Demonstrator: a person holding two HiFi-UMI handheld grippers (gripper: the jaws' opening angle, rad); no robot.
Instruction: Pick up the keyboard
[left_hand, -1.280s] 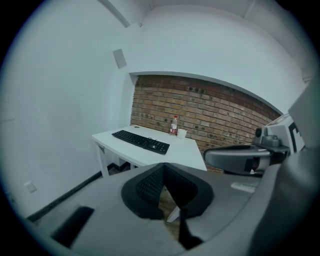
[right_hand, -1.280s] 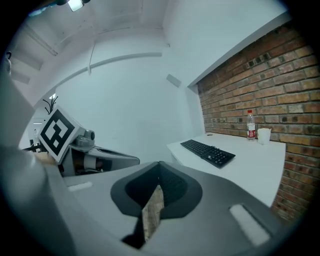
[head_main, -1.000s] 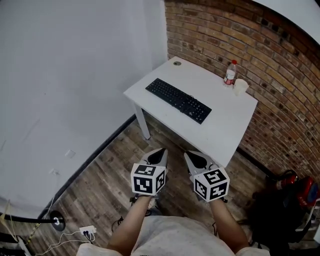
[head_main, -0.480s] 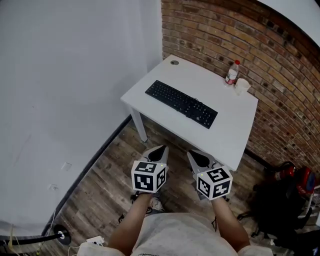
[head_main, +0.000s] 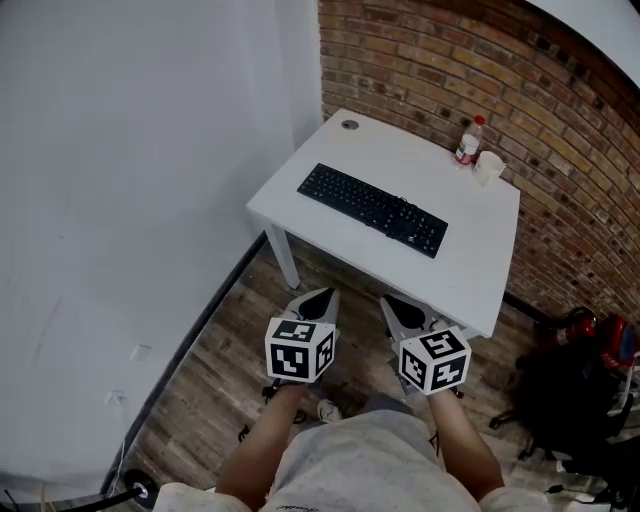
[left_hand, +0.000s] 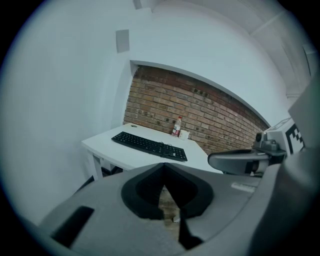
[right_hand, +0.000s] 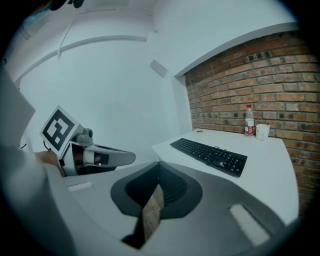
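A black keyboard (head_main: 372, 209) lies flat on a white table (head_main: 420, 165), its long axis slanting from upper left to lower right in the head view; the left gripper (head_main: 320, 296) and right gripper (head_main: 393, 303), jaws pressed together on nothing, hover short of the table

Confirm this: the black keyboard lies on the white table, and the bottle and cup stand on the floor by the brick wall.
Not the floor: the bottle and cup stand on the white table, by the brick wall, as the head view shows. The black keyboard does lie on that table.
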